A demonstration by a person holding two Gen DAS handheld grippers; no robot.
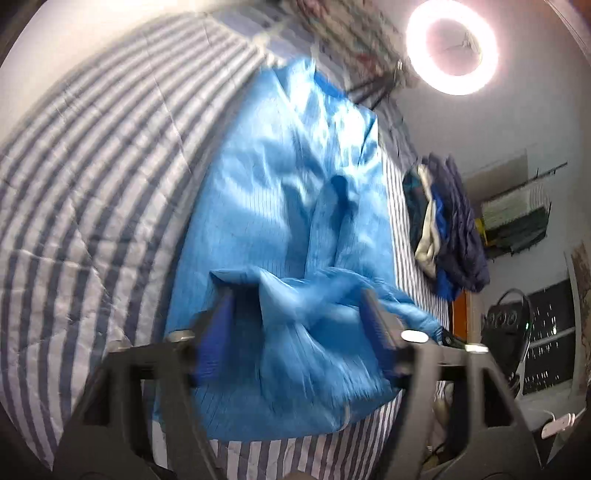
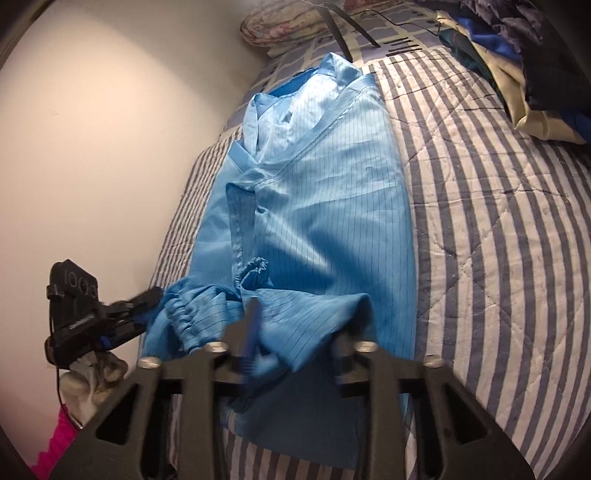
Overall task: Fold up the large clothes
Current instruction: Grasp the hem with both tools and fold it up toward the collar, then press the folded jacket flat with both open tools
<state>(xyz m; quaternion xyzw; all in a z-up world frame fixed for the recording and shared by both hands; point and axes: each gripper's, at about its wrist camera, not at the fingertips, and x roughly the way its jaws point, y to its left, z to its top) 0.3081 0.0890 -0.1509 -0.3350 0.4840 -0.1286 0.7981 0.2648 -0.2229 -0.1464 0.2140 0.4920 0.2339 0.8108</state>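
The blue coat [image 2: 321, 206] is being laid lengthwise along the striped quilt [image 2: 498, 229], its collar end pointing toward the patterned pillow [image 2: 280, 26] and its hem end being lifted nearest the cameras. Seen from the right wrist, the right gripper [image 2: 299, 332] is being held at the hem end of the coat, with a raised fold of blue cloth draped between its spread fingers; whether the cloth is actually being pinched cannot be told. In the same view, the left gripper [image 2: 147, 302] is being held at the wall-side edge of the coat, its tip pressed into the gathered cuff [image 2: 181, 310] of a sleeve. Seen from the left wrist, the left gripper [image 1: 295, 299] is being shown with its fingers apart and a bunched fold of the coat lying between them; the picture is blurred, so a grip cannot be confirmed. A pile of dark clothes [image 1: 443, 221] is being kept on the quilt just beside the coat's far edge.
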